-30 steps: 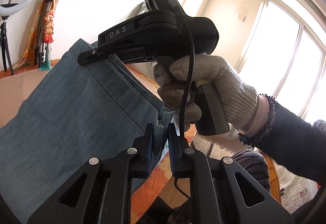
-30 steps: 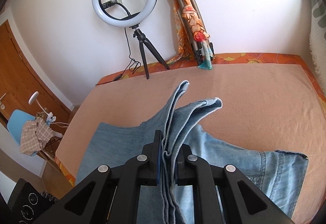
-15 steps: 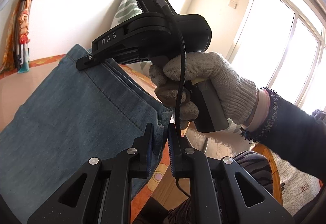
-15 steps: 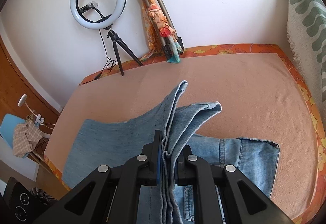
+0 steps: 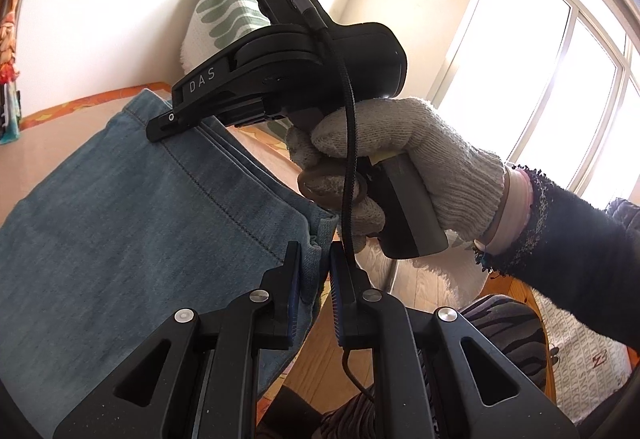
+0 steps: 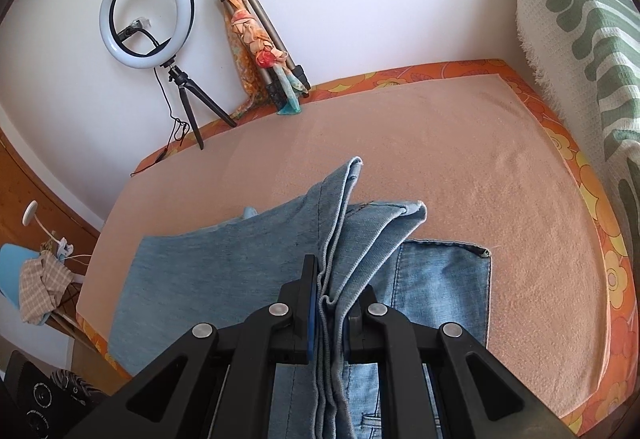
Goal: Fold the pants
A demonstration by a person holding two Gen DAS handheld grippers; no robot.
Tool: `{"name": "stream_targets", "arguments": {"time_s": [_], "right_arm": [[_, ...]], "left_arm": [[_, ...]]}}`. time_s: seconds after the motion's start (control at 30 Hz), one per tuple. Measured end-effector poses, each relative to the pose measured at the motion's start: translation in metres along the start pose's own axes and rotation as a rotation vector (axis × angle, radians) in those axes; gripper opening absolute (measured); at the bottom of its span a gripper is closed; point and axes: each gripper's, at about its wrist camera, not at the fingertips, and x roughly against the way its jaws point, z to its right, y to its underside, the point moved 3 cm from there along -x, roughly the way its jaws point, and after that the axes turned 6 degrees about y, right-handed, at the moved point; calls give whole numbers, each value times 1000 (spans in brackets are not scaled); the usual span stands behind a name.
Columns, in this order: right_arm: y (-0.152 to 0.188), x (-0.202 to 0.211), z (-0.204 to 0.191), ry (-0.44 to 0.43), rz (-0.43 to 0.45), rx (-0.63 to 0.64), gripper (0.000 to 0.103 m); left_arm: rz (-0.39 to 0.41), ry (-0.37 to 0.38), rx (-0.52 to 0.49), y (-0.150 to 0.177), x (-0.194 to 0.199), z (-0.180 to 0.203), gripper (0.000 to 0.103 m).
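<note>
The pants are light blue jeans (image 6: 208, 279), partly spread on a peach-covered bed (image 6: 500, 175). My right gripper (image 6: 332, 279) is shut on the bunched hems of the legs (image 6: 352, 215) and holds them above the waist part (image 6: 444, 279), which lies flat. My left gripper (image 5: 314, 263) is shut on a corner of the same denim (image 5: 120, 223), held taut between both grippers. The right gripper's black body (image 5: 280, 71) and gloved hand (image 5: 404, 155) fill the left wrist view, clamped on the far hem edge.
A ring light on a tripod (image 6: 148, 23) and a folded tripod wrapped in an orange scarf (image 6: 260, 39) stand against the wall behind the bed. A green-patterned cloth (image 6: 580, 11) hangs at the right. A bright window (image 5: 540, 51) and wooden floor (image 5: 328, 371) lie beyond the bed edge.
Both grippers have carried the lifted legs further toward the waist end; the view has swung right, and the waist part now lies closer under the right gripper.
</note>
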Motion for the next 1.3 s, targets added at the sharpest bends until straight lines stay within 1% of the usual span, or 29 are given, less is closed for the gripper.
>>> {"name": "stream_targets", "arguments": {"time_s": [0.47, 0.67, 0.83, 0.87, 0.9, 0.93, 1.0, 1.07, 1.17, 1.2, 1.23, 1.27, 1.3], "right_arm": [[20, -42, 32, 46, -71, -39, 7], [26, -54, 38, 64, -91, -41, 6], [27, -57, 35, 96, -86, -16, 8], [27, -56, 35, 111, -81, -11, 11], [27, -54, 35, 129, -75, -7, 20], [27, -53, 36, 153, -70, -3, 23], [27, -51, 36, 210, -61, 12, 40], [26, -46, 38, 264, -53, 17, 42], [24, -37, 40, 284, -38, -2, 43], [22, -34, 40, 287, -31, -6, 45], [21, -30, 39, 294, -22, -8, 48], [20, -27, 37, 305, -11, -8, 53], [19, -22, 35, 315, 3, -4, 56]], "left_arm": [[-83, -6, 29, 12, -33, -25, 12], [-107, -17, 38, 11, -37, -29, 12], [-114, -43, 44, 9, -27, -27, 14], [-111, -49, 50, 9, -22, -28, 15], [-108, -57, 57, 9, -17, -29, 18], [-104, -61, 64, 12, -5, -30, 22], [-93, -79, 69, 15, 7, -28, 28], [-79, -104, 67, 18, 24, -28, 29], [-52, -150, 79, 24, 50, -31, 29], [-44, -165, 86, 29, 61, -34, 30], [-37, -182, 91, 31, 71, -36, 33], [-30, -202, 95, 34, 80, -38, 35], [-24, -220, 99, 38, 91, -39, 39]]}}
